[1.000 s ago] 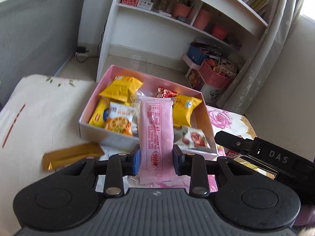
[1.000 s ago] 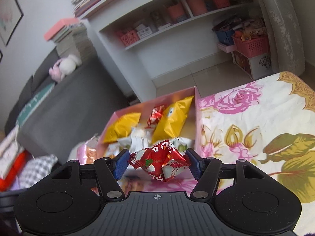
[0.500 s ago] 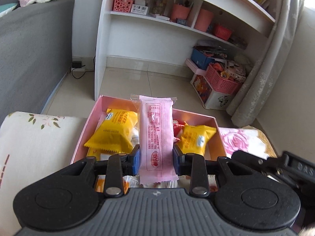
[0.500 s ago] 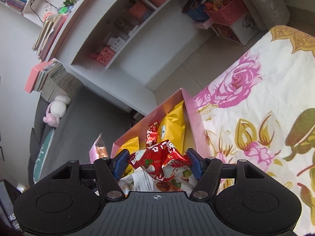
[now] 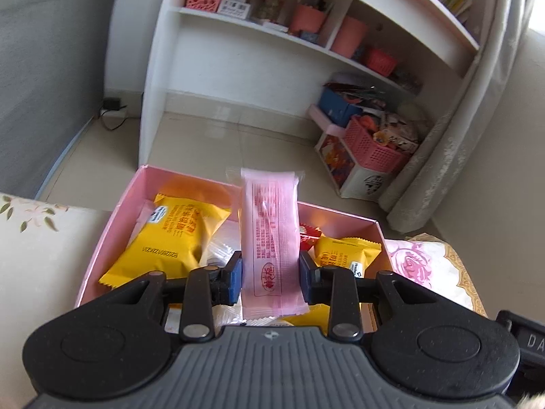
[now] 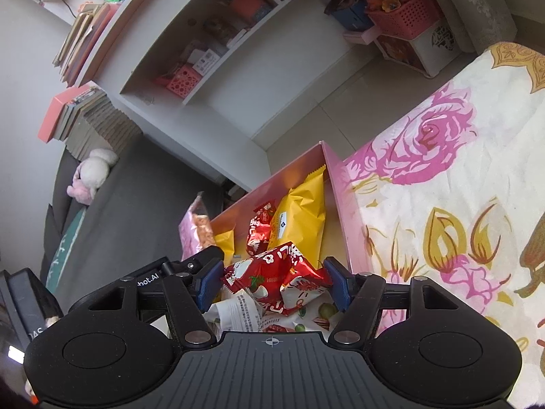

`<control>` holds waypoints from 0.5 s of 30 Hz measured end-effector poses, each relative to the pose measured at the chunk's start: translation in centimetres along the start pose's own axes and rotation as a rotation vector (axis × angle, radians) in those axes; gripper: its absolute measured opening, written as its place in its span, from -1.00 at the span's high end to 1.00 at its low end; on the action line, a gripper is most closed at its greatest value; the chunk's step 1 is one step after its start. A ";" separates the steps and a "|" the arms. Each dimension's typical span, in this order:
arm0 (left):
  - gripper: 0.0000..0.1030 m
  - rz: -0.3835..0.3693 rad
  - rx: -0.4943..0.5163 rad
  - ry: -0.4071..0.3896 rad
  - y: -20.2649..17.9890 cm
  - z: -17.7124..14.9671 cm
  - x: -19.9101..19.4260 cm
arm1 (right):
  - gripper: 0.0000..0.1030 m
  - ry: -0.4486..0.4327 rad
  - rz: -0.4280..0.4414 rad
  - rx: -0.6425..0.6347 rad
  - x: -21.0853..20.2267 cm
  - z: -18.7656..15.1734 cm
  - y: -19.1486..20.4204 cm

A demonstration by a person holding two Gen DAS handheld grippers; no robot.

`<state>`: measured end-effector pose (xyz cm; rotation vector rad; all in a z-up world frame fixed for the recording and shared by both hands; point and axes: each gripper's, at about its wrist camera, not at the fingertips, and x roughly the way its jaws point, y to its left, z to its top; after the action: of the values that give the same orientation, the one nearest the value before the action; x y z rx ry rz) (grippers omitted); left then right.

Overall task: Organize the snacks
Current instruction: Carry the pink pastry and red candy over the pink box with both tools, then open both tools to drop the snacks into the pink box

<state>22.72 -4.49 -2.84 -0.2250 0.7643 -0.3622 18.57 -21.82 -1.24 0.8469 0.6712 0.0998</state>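
My left gripper (image 5: 270, 281) is shut on a long pink snack packet (image 5: 270, 235) and holds it upright over the pink box (image 5: 115, 218). The box holds yellow packets (image 5: 173, 235), a white packet and a red one. My right gripper (image 6: 274, 281) is shut on a crumpled red snack packet (image 6: 276, 272) above the same pink box (image 6: 340, 197), where a yellow packet (image 6: 299, 218) and a small red packet (image 6: 260, 228) lie. The left gripper with its pink packet (image 6: 196, 225) shows at the left in the right wrist view.
The box sits on a floral cloth (image 6: 442, 204) at the table's far edge. Beyond are a tiled floor, a white shelf unit (image 5: 272, 34), pink baskets (image 5: 371, 143), a curtain and a grey sofa (image 5: 44, 68).
Both grippers have moved forward over the box with their packets still held. The right gripper has tilted, so its view is rolled.
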 end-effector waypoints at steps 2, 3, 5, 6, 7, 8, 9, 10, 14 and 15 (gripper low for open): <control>0.08 0.009 -0.010 -0.037 0.2 -0.2 -0.2 | -0.54 -0.010 -0.003 0.006 -0.1 0.1 -0.1; -0.14 0.004 -0.025 -0.047 0.3 -0.3 -0.4 | -0.59 -0.011 0.010 0.022 -0.2 0.2 -0.3; -0.17 -0.008 -0.051 -0.058 0.6 -0.4 -0.8 | -0.61 -0.009 0.029 0.050 -0.4 0.5 -0.6; -0.19 -0.012 -0.058 -0.057 0.7 -0.4 -1.1 | -0.62 -0.013 0.032 0.055 -0.6 0.5 -0.6; -0.21 -0.012 -0.059 -0.055 0.8 -0.5 -1.4 | -0.62 -0.018 0.031 0.054 -0.8 0.6 -0.6; -0.22 -0.010 -0.057 -0.054 0.7 -0.5 -1.7 | -0.62 -0.023 0.028 0.049 -1.0 0.7 -0.6; -0.28 -0.006 -0.054 -0.054 0.7 -0.5 -2.0 | -0.63 -0.025 0.026 0.046 -1.2 0.7 -0.6; -0.35 0.000 -0.050 -0.056 0.7 -0.6 -2.4 | -0.64 -0.026 0.020 0.043 -1.5 0.6 -0.6; -0.55 0.033 -0.025 -0.074 0.7 -1.2 -4.3 | -0.66 -0.026 -0.001 0.022 -2.6 0.2 -0.4; -0.57 0.041 -0.020 -0.071 0.8 -1.4 -4.7 | -0.66 -0.025 -0.007 0.016 -2.9 0.0 -0.3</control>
<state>18.78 -1.99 -1.12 -0.2398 0.7017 -0.3064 16.25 -23.03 0.02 0.8596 0.6523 0.0779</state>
